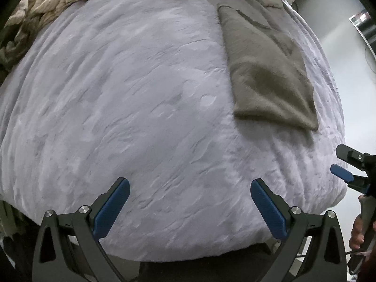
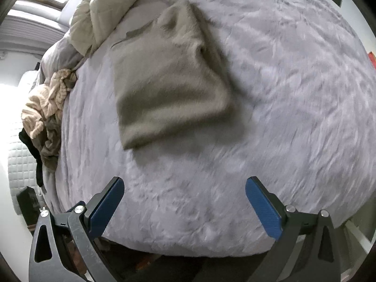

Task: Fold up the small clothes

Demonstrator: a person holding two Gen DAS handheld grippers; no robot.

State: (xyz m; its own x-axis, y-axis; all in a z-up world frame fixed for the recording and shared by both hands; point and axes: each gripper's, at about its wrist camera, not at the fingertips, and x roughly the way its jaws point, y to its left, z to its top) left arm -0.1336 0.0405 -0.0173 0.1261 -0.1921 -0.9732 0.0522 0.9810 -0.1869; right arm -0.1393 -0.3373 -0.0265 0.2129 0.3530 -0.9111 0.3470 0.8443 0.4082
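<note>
Folded sweater (image 2: 169, 80) flat on bed (image 2: 282, 117), seemingly; blurred. Left gripper (image 1: 189, 202) and right gripper (image 2: 184, 199) wide open, empty, well short of it.

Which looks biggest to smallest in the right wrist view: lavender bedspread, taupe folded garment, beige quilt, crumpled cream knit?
1. lavender bedspread, fills most of the frame.
2. taupe folded garment.
3 and 4. beige quilt and crumpled cream knit look alike in area; both lie far off, near the fisheye edge and partly cut off, so no ranking between them.

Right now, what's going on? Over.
Both sets of jaws open, empty, above grey blanket. Fuzzy taupe garment lies folded, untouched. Nothing in the way.
</note>
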